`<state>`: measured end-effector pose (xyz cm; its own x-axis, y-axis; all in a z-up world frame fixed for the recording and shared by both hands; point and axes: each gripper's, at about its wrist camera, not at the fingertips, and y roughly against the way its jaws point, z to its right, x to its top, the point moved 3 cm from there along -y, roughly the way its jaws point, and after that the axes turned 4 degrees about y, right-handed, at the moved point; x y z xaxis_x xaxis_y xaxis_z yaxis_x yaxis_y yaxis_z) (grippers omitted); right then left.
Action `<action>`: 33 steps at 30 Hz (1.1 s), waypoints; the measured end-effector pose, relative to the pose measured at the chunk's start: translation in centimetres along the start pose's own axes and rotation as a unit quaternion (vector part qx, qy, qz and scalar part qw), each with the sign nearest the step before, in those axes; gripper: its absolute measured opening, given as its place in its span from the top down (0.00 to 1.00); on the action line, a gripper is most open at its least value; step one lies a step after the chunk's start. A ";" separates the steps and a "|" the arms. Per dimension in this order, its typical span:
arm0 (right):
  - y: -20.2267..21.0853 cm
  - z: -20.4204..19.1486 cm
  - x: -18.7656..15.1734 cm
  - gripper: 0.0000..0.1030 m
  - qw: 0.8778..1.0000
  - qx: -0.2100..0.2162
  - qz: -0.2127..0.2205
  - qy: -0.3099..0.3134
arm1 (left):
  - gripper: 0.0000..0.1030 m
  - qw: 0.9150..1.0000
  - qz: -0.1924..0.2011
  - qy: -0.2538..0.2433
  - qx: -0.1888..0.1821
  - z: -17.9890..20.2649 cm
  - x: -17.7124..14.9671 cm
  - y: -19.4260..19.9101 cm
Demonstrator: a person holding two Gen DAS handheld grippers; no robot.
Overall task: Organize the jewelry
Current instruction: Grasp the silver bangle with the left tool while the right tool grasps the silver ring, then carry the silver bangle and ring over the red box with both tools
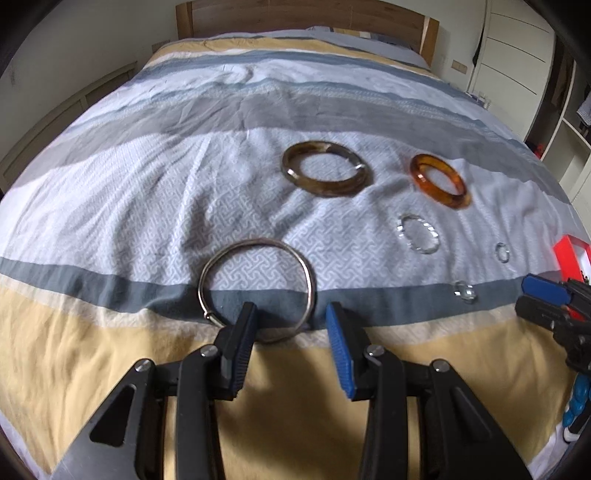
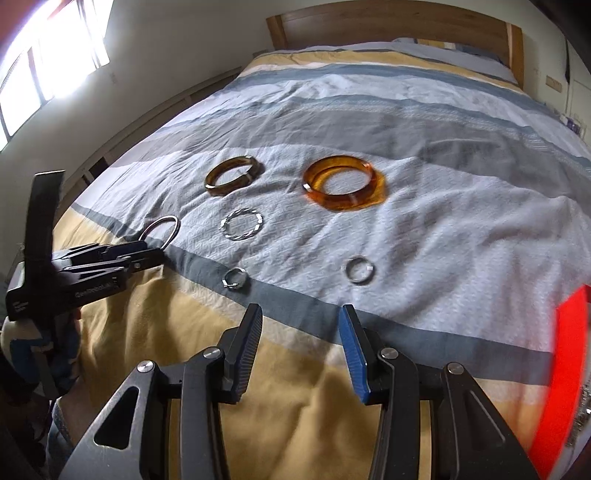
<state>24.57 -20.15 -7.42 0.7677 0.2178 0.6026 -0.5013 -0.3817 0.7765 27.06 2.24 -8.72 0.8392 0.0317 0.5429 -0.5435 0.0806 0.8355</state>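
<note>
A bright window (image 2: 55,55) on the left wall is shown only in the right wrist view, where the left gripper (image 2: 147,254) is also seen from the side, its black body held in a gloved hand (image 2: 55,354). In the left wrist view the tips of the right gripper (image 1: 535,299) enter from the right edge, and white cupboard doors (image 1: 517,48) are seen beyond the wooden headboard (image 1: 306,14).

The left gripper (image 1: 290,314) is held open, nothing pressed between its pads; the thin silver wire bangle (image 1: 256,288) lies flat on the striped bedspread (image 1: 147,184), its near rim passing just behind the left fingertip (contact cannot be told). The right gripper (image 2: 301,314) is likewise parted and empty, above the grey stripe, with a small silver ring (image 2: 235,278) and a plain silver ring (image 2: 359,275) lying just beyond it.

Further up the bedspread (image 2: 443,240) all pieces lie flat, holes facing upward: a dark olive-brown stone bangle (image 1: 325,170), a translucent amber bangle (image 1: 441,181) to its right, and a twisted silver ring-shaped bracelet (image 1: 419,234) nearer. A red box (image 2: 565,369) is glimpsed at the right edge.
</note>
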 end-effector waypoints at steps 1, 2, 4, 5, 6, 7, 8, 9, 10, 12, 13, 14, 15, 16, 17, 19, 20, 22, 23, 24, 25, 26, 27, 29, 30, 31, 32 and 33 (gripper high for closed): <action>-0.4 -0.3 0.1 0.58 1.000 0.004 -0.002 0.003 | 0.64 1.000 -0.001 0.002 -0.002 -0.1 0.0 -0.2; -0.7 -0.6 0.1 0.58 1.000 0.007 -0.004 0.006 | 0.65 1.000 -0.001 0.002 -0.004 -0.2 0.0 -0.4; -1.6 -1.4 0.3 0.58 1.000 0.015 -0.008 0.014 | 0.65 1.000 0.000 -0.002 -0.005 -0.1 0.0 -0.8; -2.0 -1.7 0.3 0.58 1.000 0.018 -0.010 0.018 | 0.65 1.000 0.000 -0.004 -0.005 -0.1 0.0 -0.8; -2.5 -2.0 0.4 0.58 1.000 0.020 -0.012 0.021 | 0.65 1.000 0.001 -0.006 -0.005 -0.1 0.0 -1.0; -2.8 -2.2 0.5 0.58 0.999 0.022 -0.012 0.023 | 0.65 1.000 0.000 -0.007 -0.007 0.0 0.0 -1.0; -3.1 -2.5 0.6 0.60 0.999 0.025 -0.012 0.024 | 0.65 1.000 0.000 -0.007 -0.008 0.0 0.1 -1.2; -3.3 -2.7 0.9 0.63 0.999 0.029 -0.011 0.026 | 0.66 1.000 0.000 -0.008 -0.009 0.0 0.2 -1.3; -3.6 -2.9 1.1 0.64 0.999 0.032 -0.010 0.028 | 0.67 1.000 0.000 -0.009 -0.009 0.0 0.3 -1.4; -4.0 -3.2 1.4 0.71 0.999 0.038 -0.011 0.031 | 0.71 1.000 -0.001 -0.012 -0.010 0.2 0.4 -1.6; -4.2 -3.3 1.5 0.73 0.999 0.042 -0.011 0.031 | 0.73 1.000 -0.002 -0.015 -0.011 0.3 0.5 -1.7; -4.3 -3.4 1.6 0.77 0.998 0.047 -0.010 0.030 | 0.75 1.000 -0.002 -0.018 -0.011 0.4 0.6 -1.8; -4.4 -3.6 1.7 0.78 0.998 0.051 -0.010 0.030 | 0.79 1.000 -0.003 -0.023 -0.012 0.6 0.7 -1.9; -4.6 -3.8 1.7 0.79 0.998 0.053 -0.010 0.031 | 0.82 0.999 -0.005 -0.028 -0.014 0.9 0.7 -1.9; -4.7 -3.9 1.7 0.80 0.998 0.056 -0.011 0.032 | 0.84 0.999 -0.005 -0.032 -0.013 1.1 0.8 -2.0; -5.0 -4.1 1.7 0.82 0.998 0.058 -0.013 0.029 | 0.90 0.999 -0.007 -0.041 -0.016 1.4 0.8 -2.1; -5.1 -4.1 1.7 0.82 0.998 0.059 -0.014 0.027 | 0.94 0.999 -0.007 -0.043 -0.018 1.5 0.9 -2.1; -4.9 -4.1 1.8 0.82 0.998 0.059 -0.011 0.026 | 0.95 0.999 -0.006 -0.042 -0.023 1.5 1.0 -2.0; -4.7 -4.2 1.8 0.82 0.998 0.059 -0.009 0.026 | 0.96 0.999 -0.005 -0.038 -0.026 1.5 1.0 -1.8; -4.5 -4.3 1.8 0.82 0.998 0.058 -0.007 0.027 | 0.96 0.999 -0.002 -0.031 -0.030 1.3 1.0 -1.5; -4.2 -4.3 1.8 0.82 0.998 0.058 -0.006 0.027 | 0.96 0.999 0.001 -0.025 -0.034 1.2 0.9 -1.2; -4.0 -4.3 1.7 0.82 0.998 0.059 -0.005 0.028 | 0.96 0.999 0.002 -0.019 -0.038 1.1 0.9 -0.9; -3.6 -4.4 1.6 0.82 0.998 0.059 -0.003 0.028 | 0.96 0.999 0.003 -0.010 -0.044 1.0 0.8 -0.5; -3.0 -4.4 1.4 0.82 0.998 0.058 0.000 0.027 | 0.96 0.998 0.005 0.003 -0.057 0.9 0.4 0.2; -2.6 -4.4 1.3 0.82 0.998 0.059 0.001 0.027 | 0.96 0.998 0.006 0.009 -0.062 0.9 0.2 0.8; -2.1 -4.5 1.2 0.82 0.998 0.058 0.003 0.027 | 0.96 0.998 0.007 0.010 -0.064 1.0 0.0 1.2; -1.7 -4.5 1.1 0.82 0.998 0.057 0.004 0.027 | 0.96 0.998 0.008 0.012 -0.067 1.1 -0.1 1.6; -1.1 -4.5 1.0 0.82 0.998 0.056 0.007 0.026 | 0.96 0.997 0.009 0.016 -0.072 1.1 -0.3 2.1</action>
<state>24.07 -15.49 -6.81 0.7384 0.2562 0.6238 -0.4612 -0.4829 0.7444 25.62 1.26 -7.00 0.8302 0.0665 0.5534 -0.5531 0.2218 0.8030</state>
